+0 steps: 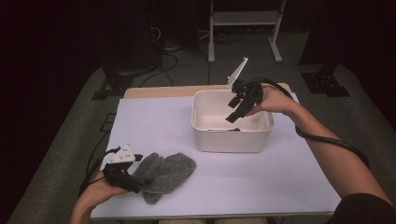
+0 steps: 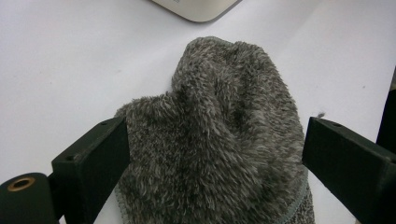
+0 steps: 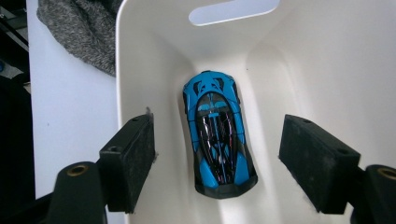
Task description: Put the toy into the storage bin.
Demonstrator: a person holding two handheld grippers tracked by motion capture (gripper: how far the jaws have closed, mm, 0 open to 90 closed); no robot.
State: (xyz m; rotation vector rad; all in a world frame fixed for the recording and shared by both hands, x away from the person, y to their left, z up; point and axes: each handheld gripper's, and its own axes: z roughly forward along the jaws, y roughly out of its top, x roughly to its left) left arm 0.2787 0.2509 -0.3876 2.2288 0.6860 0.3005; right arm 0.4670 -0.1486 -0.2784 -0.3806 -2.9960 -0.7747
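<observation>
Two grippers work: the right gripper (image 3: 217, 163) hovers, fingers spread wide, above the blue toy car (image 3: 217, 133) in the white bin (image 1: 231, 140); the left gripper's (image 2: 212, 163) open fingers straddle the grey fuzzy cloth (image 2: 219, 130) near the tabletop's (image 1: 233, 182) front-left corner.

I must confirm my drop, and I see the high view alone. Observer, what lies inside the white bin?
Observer: A blue toy car lies on the floor of the white bin.
Operator: Does the right gripper hold it?
Observer: No. The right gripper is above the car, jaws open and apart from it.
Operator: And the left gripper?
Observer: The left gripper stands open, with the grey fuzzy cloth between the jaws.
</observation>
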